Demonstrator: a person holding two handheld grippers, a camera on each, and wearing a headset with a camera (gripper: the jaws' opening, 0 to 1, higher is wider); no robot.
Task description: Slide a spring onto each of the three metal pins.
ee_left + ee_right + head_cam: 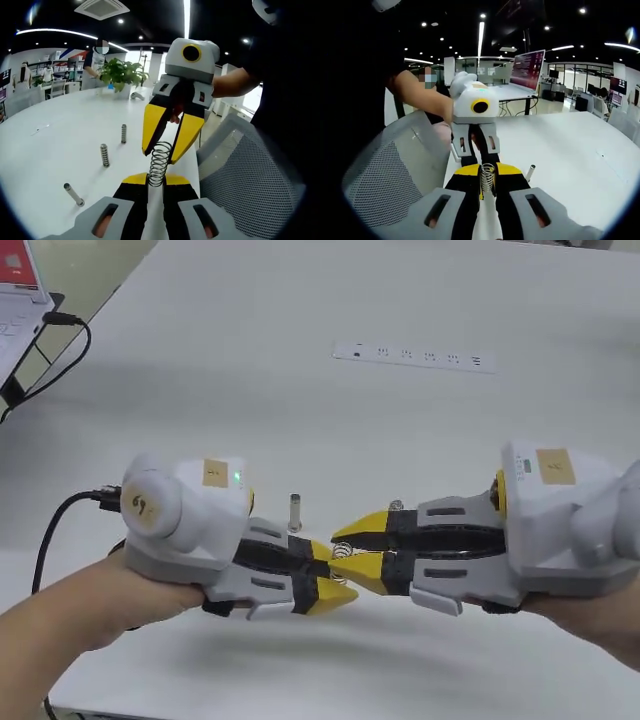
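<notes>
Spreading across the scene, a wide white tabletop (300, 370) carries everything, with a grey mesh office chair (250, 175) beside its edge. Over the near part of the table two hand-held grippers meet nose to nose. The left gripper (156, 179), white-bodied with black and yellow jaws, has its jaws set narrow, pinching one end of a small coiled steel spring (342, 558). The right gripper (160, 155), of the same make, holds its jaws in a slim V around the spring's other end; whether they touch it I cannot tell. A long white power strip (415, 357) lies well beyond. Just past the grippers a bare upright metal pin (296, 512) stands on the table; a second metal pin (104, 155) and a third metal pin (123, 133) are both spring-covered.
</notes>
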